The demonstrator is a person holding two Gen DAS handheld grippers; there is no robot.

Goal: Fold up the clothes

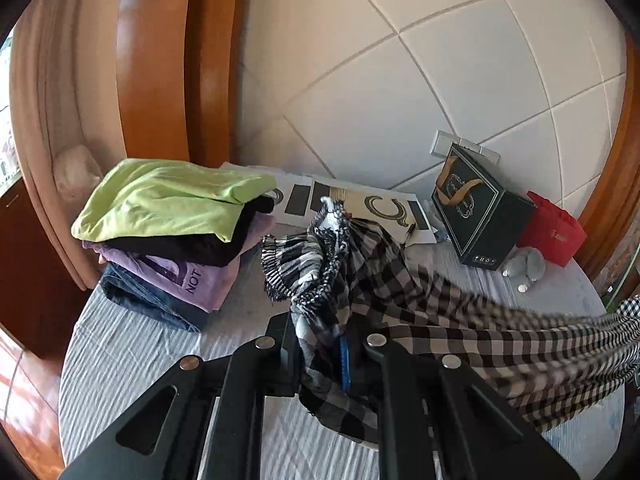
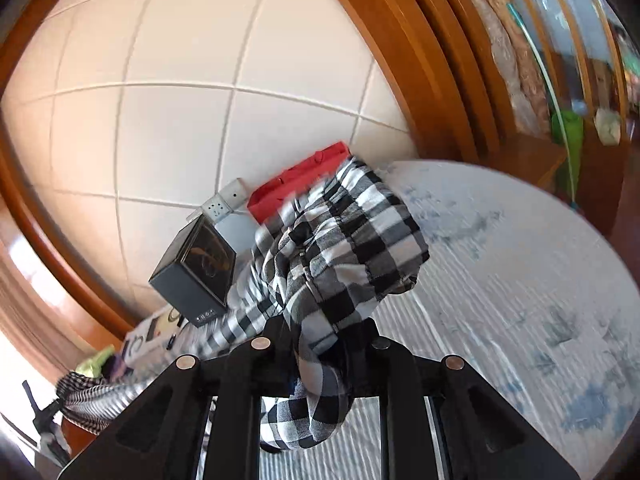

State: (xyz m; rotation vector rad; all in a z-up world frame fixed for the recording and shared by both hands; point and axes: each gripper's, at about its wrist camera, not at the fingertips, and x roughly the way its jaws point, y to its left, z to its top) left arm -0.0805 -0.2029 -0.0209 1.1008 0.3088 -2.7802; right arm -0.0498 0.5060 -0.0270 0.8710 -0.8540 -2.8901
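A black-and-white checked garment (image 1: 360,280) hangs stretched above the bed between my two grippers. My left gripper (image 1: 324,344) is shut on one bunched end of it, and the cloth runs off to the right edge of that view. My right gripper (image 2: 320,340) is shut on the other end of the checked garment (image 2: 340,248), which bunches over the fingers and trails to the lower left. A stack of folded clothes (image 1: 168,232), lime green on top, then black, lilac and denim, lies on the bed at the left.
The bed has a pale grey-blue ribbed cover (image 1: 140,360), also seen in the right wrist view (image 2: 520,300). Against the padded white headboard (image 1: 400,80) stand a dark gift bag (image 1: 476,212), a red bag (image 1: 552,232), a flat printed box (image 1: 360,204) and a small grey plush toy (image 1: 528,268).
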